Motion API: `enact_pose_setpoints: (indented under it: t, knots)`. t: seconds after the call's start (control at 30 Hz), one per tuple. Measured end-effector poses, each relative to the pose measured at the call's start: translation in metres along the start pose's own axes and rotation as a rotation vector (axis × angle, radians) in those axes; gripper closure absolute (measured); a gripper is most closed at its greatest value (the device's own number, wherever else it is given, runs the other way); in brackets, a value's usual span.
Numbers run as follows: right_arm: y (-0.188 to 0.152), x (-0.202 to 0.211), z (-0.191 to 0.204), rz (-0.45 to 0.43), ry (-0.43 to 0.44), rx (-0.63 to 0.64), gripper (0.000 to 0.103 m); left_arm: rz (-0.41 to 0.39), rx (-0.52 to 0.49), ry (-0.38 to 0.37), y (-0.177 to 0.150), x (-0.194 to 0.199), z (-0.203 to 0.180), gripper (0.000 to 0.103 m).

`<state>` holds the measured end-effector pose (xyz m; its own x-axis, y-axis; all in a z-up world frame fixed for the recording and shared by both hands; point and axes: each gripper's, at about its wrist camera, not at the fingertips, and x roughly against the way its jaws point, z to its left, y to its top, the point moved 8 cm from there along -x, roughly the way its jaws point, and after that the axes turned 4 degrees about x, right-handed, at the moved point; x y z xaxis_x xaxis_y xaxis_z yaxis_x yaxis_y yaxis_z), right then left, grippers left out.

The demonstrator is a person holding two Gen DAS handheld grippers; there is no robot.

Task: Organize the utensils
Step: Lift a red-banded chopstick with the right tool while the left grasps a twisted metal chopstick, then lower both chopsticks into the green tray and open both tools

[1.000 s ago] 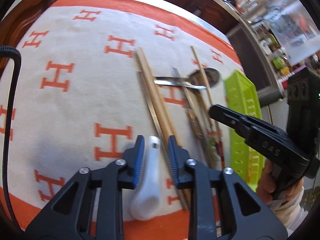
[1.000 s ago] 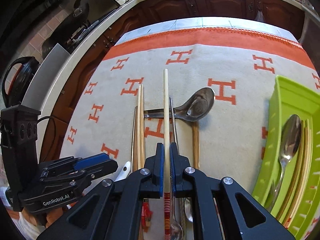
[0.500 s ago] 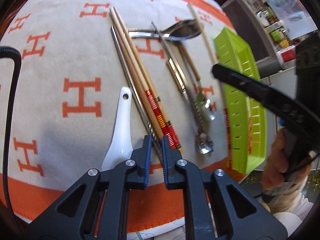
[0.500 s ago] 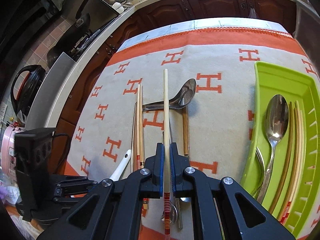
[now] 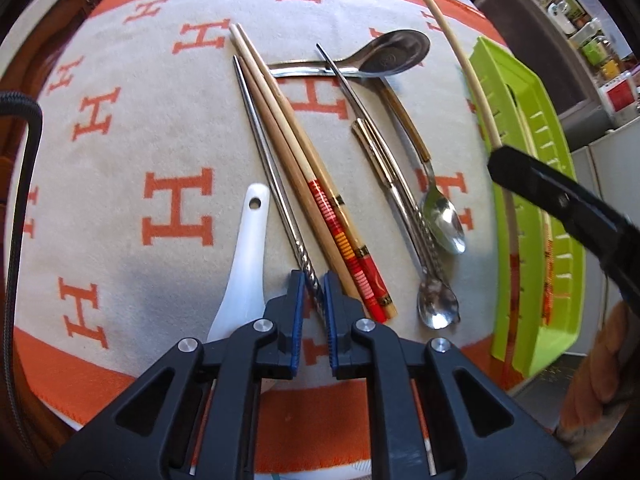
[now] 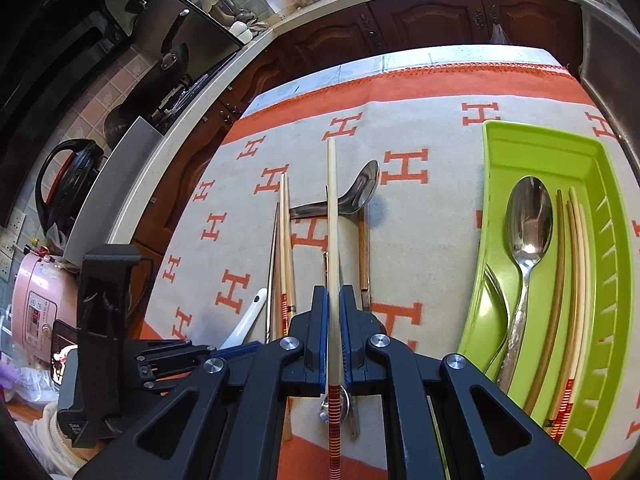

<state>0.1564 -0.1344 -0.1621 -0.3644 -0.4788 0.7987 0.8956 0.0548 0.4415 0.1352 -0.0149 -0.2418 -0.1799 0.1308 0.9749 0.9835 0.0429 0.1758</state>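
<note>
My right gripper (image 6: 331, 300) is shut on a pale chopstick (image 6: 332, 200) with a red-striped end, held above the cloth left of the green tray (image 6: 612, 272). The same chopstick (image 5: 476, 88) shows in the left wrist view, beside the tray (image 5: 560, 184). My left gripper (image 5: 314, 280) has its jaws nearly closed around the twisted end of a metal chopstick (image 5: 276, 184) that lies on the cloth. A white ceramic spoon (image 5: 244, 264) lies just left of it. A pair of wooden chopsticks (image 5: 304, 168) lies just right.
A steel ladle (image 5: 384, 56), a wood-handled spoon (image 5: 436, 200) and a long metal spoon (image 5: 404, 208) lie on the orange-and-beige cloth (image 5: 120, 160). The tray holds a steel spoon (image 6: 528, 232) and chopsticks (image 6: 576, 280). A pink cooker (image 6: 36, 304) stands at the far left.
My left gripper left the white spoon, moved right and back, and closed to a narrow gap over the metal chopstick's end. My right gripper lifted its chopstick and moved toward the tray.
</note>
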Motion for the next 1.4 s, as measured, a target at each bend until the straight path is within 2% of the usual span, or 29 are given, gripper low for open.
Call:
enact_pose_setpoints:
  t: [0.13, 0.2, 0.4, 0.43, 0.63, 0.77, 1.07, 1.23, 1.4]
  knots:
    - [-0.007, 0.004, 0.001, -0.001, 0.018, -0.001, 0.098, -0.031, 0.005, 0.049, 0.002, -0.002, -0.006, 0.094]
    - [-0.01, 0.005, 0.002, -0.002, 0.022, 0.001, 0.098, -0.058, 0.021, 0.051, 0.003, -0.002, -0.008, 0.094]
    - [-0.019, 0.016, -0.006, -0.012, 0.048, -0.033, 0.098, -0.098, 0.147, -0.05, 0.002, 0.006, 0.004, 0.1]
    - [-0.02, 0.019, -0.008, -0.015, 0.05, -0.037, 0.098, -0.103, 0.156, -0.049, 0.0, 0.009, 0.007, 0.1]
    - [-0.024, 0.036, -0.019, -0.04, 0.048, -0.066, 0.098, -0.197, 0.169, -0.074, -0.005, 0.053, 0.02, 0.1]
    - [-0.025, 0.053, -0.031, -0.069, 0.039, -0.093, 0.098, -0.254, 0.157, -0.113, -0.004, 0.083, 0.013, 0.1]
    - [-0.027, 0.093, -0.079, -0.121, -0.02, -0.193, 0.098, -0.337, 0.039, -0.198, 0.005, 0.128, -0.043, 0.1]
    - [-0.029, 0.101, -0.124, -0.105, -0.085, -0.27, 0.098, -0.313, -0.067, -0.26, 0.006, 0.13, -0.097, 0.1]
    - [-0.026, 0.086, -0.157, -0.063, -0.15, -0.306, 0.098, -0.272, -0.158, -0.301, 0.008, 0.111, -0.147, 0.1]
